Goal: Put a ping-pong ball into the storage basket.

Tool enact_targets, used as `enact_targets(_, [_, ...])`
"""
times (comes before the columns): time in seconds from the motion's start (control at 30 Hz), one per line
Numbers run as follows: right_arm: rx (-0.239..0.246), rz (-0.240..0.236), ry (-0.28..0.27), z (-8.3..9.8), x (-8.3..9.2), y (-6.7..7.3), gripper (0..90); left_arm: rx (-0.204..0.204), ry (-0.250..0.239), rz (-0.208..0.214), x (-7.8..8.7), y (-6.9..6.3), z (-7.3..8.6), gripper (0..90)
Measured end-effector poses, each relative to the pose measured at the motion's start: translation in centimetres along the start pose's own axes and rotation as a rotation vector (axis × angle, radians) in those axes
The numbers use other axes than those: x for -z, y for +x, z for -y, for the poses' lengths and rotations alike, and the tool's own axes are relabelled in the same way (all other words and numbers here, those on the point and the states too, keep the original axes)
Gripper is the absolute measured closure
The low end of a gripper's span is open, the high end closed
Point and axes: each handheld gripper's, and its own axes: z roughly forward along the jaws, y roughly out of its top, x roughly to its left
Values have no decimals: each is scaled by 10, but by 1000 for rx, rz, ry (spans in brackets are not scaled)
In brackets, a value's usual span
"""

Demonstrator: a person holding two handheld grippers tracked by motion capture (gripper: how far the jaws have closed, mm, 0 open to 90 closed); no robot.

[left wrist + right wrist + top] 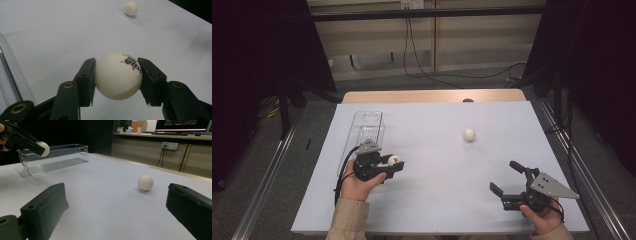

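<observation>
We see the left gripper (393, 165) clamped on a white table tennis ball (118, 75), its two black fingers (86, 79) pressing the ball's sides. The ball bears a small black and red print on its upper face. In the high view this held ball sits at the gripper's tip, just beside the near end of a clear plastic box (366, 131) that lies lengthwise along the left part of the surface (432, 200), which is covered in a pale sheet. From the right gripper view we see the held ball raised off the surface, in front of the box's near corner.

A second table tennis ball (469, 134) rests alone on the surface, well apart from both grippers, towards the far middle. In the right gripper view it lies between the two fingers' lines of sight but far ahead of them.

The right gripper (507, 177) is near the right front edge of the surface. Its fingers (46, 206) stand wide apart, with nothing between them.
</observation>
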Motion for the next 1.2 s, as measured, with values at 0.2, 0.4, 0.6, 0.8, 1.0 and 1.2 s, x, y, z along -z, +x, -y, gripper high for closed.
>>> enact_targets(0.2, [1,0,0,0,0,0,27,2,-5,-4,2,1,0,508])
enact_targets(0.4, [1,1,-1,0,0,0,27,4,-8,-14,4,2,0,509])
enact_targets(0.6, [0,1,0,0,0,0,27,6,-11,-17,7,4,-1,509])
enact_targets(0.8, [3,3,-3,0,0,0,28,7,-13,-23,8,5,-1,509])
enact_targets(1.0, [2,1,-3,0,0,0,28,9,-18,-36,10,8,-1,508])
enact_targets(1.2, [2,1,-3,0,0,0,28,9,-20,-42,12,10,-1,508])
